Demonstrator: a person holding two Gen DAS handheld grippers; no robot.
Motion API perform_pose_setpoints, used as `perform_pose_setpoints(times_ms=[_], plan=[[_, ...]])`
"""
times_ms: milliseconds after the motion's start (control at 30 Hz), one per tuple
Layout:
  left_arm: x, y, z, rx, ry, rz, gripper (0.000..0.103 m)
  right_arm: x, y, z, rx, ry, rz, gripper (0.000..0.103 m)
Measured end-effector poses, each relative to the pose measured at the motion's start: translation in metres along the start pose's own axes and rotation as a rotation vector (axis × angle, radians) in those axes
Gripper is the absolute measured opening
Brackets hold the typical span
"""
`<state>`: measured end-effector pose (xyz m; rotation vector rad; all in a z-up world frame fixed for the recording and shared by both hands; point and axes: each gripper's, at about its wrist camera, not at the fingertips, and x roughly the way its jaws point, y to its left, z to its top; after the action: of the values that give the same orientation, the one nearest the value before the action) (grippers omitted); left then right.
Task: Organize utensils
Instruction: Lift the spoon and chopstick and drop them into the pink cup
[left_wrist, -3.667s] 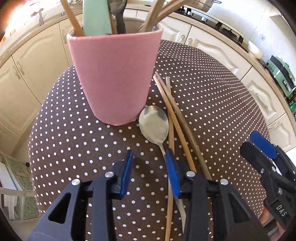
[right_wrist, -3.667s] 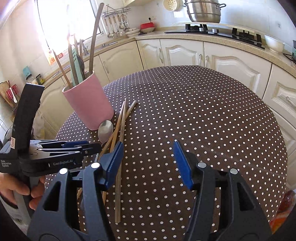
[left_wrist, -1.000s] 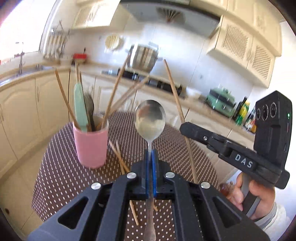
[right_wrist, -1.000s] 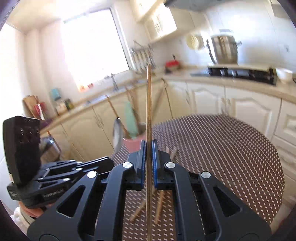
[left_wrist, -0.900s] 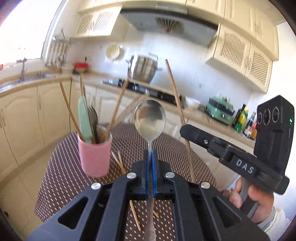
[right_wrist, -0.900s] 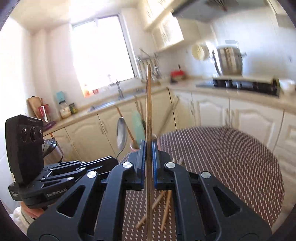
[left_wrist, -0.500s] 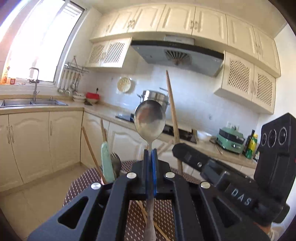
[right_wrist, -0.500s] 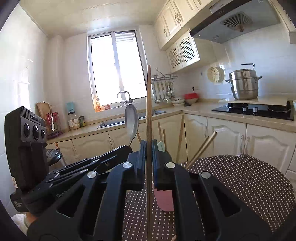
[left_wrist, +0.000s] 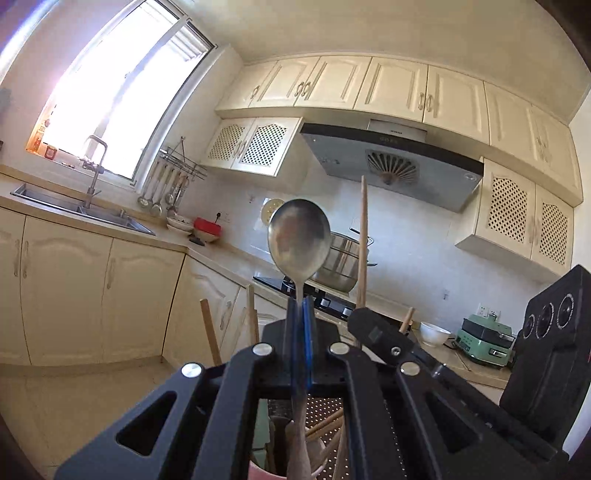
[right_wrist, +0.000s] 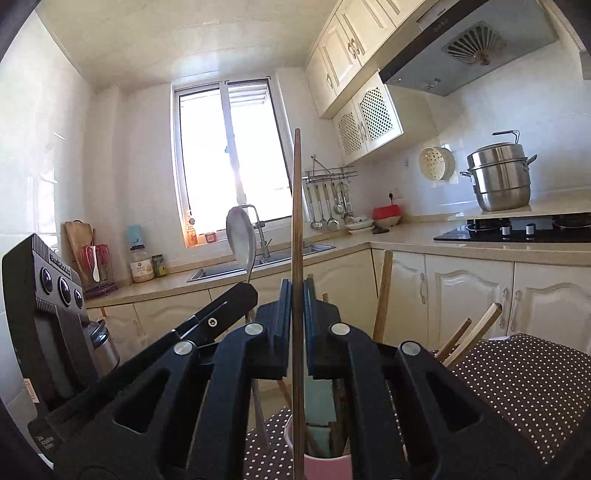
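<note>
My left gripper (left_wrist: 300, 306) is shut on the handle of a metal spoon (left_wrist: 299, 238), which stands upright with its bowl on top and its lower end over the pink cup (left_wrist: 264, 473). My right gripper (right_wrist: 296, 291) is shut on a wooden chopstick (right_wrist: 296, 206), also upright, with its lower end reaching down into the pink cup (right_wrist: 317, 466). The cup sits right below both grippers and holds several wooden utensils and a pale green one. Each gripper shows in the other's view: the right gripper (left_wrist: 373, 330) beside the spoon, the left gripper (right_wrist: 236, 295) beside the chopstick.
The cup stands on a round table with a brown polka-dot cloth (right_wrist: 532, 380). Cream cabinets, a sink (left_wrist: 85, 212) and a hob with a steel pot (right_wrist: 498, 181) run along the walls behind. Wooden sticks (right_wrist: 469, 339) lean out of the cup to the right.
Both grippers moved forward and up with the spoon and the chopstick, from beside the cup to right over it. The cup has dropped to the bottom edge of both views.
</note>
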<state>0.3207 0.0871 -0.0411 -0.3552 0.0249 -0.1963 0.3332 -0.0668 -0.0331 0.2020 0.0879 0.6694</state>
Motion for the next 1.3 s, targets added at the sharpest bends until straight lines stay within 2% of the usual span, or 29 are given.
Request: perform_pose_setpoints(times_ms=[167, 333, 500, 867, 900, 933, 1000, 1133, 1300], plan=[[0.018, 0.014, -0.015, -0.045, -0.023, 0.022, 0.003, 0.009, -0.008, -0.002, -0.001, -0.045, -0.022, 0.007], [0.032, 0.024, -0.031, -0.074, -0.006, 0.032, 0.003, 0.014, -0.013, -0.005, -0.012, -0.073, -0.031, 0.007], [0.034, 0.022, -0.043, -0.037, 0.024, 0.045, 0.003, 0.017, -0.012, -0.012, -0.030, -0.060, -0.034, 0.007], [0.016, 0.022, -0.054, -0.027, 0.095, 0.062, 0.005, 0.008, -0.014, -0.023, -0.053, -0.005, -0.061, 0.007], [0.014, 0.021, -0.055, -0.028, 0.103, 0.059, 0.009, 0.006, -0.013, -0.024, -0.058, 0.003, -0.068, 0.007], [0.011, 0.021, -0.054, -0.026, 0.111, 0.062, 0.021, 0.003, -0.012, -0.024, -0.061, 0.007, -0.072, 0.007], [0.003, 0.019, -0.052, -0.023, 0.100, 0.083, 0.034, -0.001, -0.011, -0.025, -0.063, 0.018, -0.078, 0.007], [-0.011, 0.020, -0.044, -0.018, 0.099, 0.094, 0.043, -0.010, -0.009, -0.026, -0.076, 0.035, -0.095, 0.007], [-0.025, 0.016, -0.035, -0.004, 0.134, 0.145, 0.049, -0.026, -0.010, -0.024, -0.056, 0.052, -0.119, 0.007]])
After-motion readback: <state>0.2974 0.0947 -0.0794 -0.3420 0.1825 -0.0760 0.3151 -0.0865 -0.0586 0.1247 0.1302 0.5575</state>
